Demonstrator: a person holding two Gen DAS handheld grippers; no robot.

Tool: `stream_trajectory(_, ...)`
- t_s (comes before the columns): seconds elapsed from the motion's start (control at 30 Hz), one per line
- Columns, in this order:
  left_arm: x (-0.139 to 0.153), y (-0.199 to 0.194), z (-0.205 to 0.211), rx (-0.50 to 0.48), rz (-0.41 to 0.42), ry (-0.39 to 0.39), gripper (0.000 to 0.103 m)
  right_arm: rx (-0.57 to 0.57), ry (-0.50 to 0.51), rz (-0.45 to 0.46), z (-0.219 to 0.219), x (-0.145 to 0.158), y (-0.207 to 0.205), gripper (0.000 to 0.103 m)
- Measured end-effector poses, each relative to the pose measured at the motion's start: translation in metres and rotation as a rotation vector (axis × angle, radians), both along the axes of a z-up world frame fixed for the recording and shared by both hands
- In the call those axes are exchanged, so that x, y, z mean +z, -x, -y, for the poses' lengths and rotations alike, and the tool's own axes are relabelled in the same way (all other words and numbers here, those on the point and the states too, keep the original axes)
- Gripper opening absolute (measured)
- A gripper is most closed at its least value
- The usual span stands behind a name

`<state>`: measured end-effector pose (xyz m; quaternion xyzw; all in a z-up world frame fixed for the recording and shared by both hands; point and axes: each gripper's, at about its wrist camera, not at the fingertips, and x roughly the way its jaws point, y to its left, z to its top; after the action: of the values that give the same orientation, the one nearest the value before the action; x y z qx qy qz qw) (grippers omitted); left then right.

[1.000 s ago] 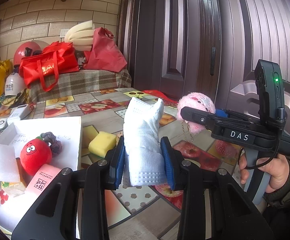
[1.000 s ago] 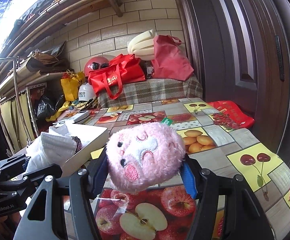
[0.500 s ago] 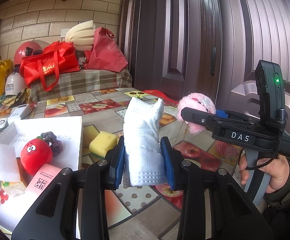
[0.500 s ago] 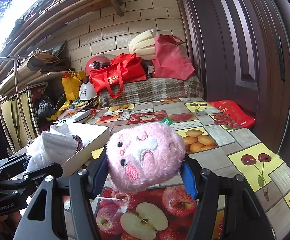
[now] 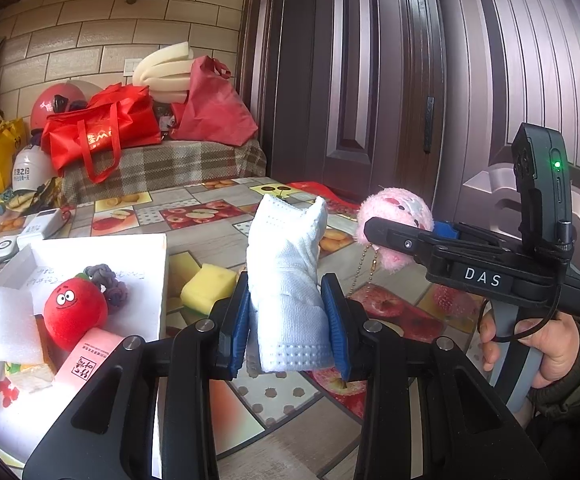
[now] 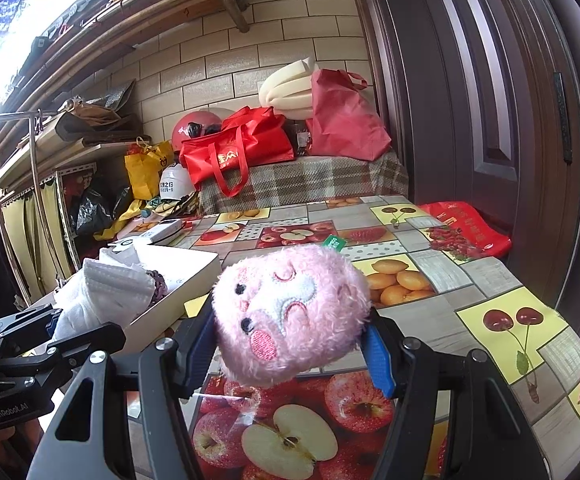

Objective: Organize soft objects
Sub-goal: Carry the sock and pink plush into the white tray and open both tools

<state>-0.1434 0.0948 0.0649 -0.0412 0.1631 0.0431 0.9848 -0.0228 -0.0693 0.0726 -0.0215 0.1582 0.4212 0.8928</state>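
Here the left gripper (image 5: pixel 288 322) clamped its fingers (image 5: pixel 238 320) on a white cloth (image 5: pixel 288 276); the right gripper (image 6: pixel 290 344) gripped a pink plush (image 6: pixel 290 316) above the counter (image 6: pixel 489 280).

A cream brick wall (image 6: pixel 226 68) fills eleven to twelve o'clock, and dark panelled doors (image 6: pixel 485 92) stand from one to three o'clock. Hard daylight burns in at ten o'clock above a metal shelf rack (image 6: pixel 46 184). The fruit-print bench (image 6: pixel 441 272) runs to a plaid-covered seat (image 6: pixel 309 180).

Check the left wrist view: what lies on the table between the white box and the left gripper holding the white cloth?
A yellow sponge lies on the fruit-print tablecloth, between the white box and the left gripper clamping the white cloth.
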Motion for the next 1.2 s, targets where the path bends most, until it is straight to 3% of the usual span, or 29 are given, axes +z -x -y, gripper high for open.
stream_trajectory(0.13, 0.007, 0.006, -0.003, 0.028, 0.031, -0.037, 0.033, 0.010, -0.019, -0.010, 0.000, 0.001, 0.001, 0.065)
stream_trajectory(0.27, 0.021, 0.015, -0.017, 0.071, 0.053, -0.020, 0.033, 0.038, -0.029, -0.019, -0.005, 0.010, 0.003, 0.065)
stream_trajectory(0.57, 0.034, 0.029, -0.073, 0.245, 0.037, 0.080, 0.033, 0.131, -0.062, -0.035, -0.023, 0.036, 0.011, 0.065)
stream_trajectory(1.2, 0.037, 0.049, -0.139, 0.433, -0.012, 0.094, 0.034, 0.356, -0.035, -0.044, -0.089, 0.070, 0.040, 0.065)
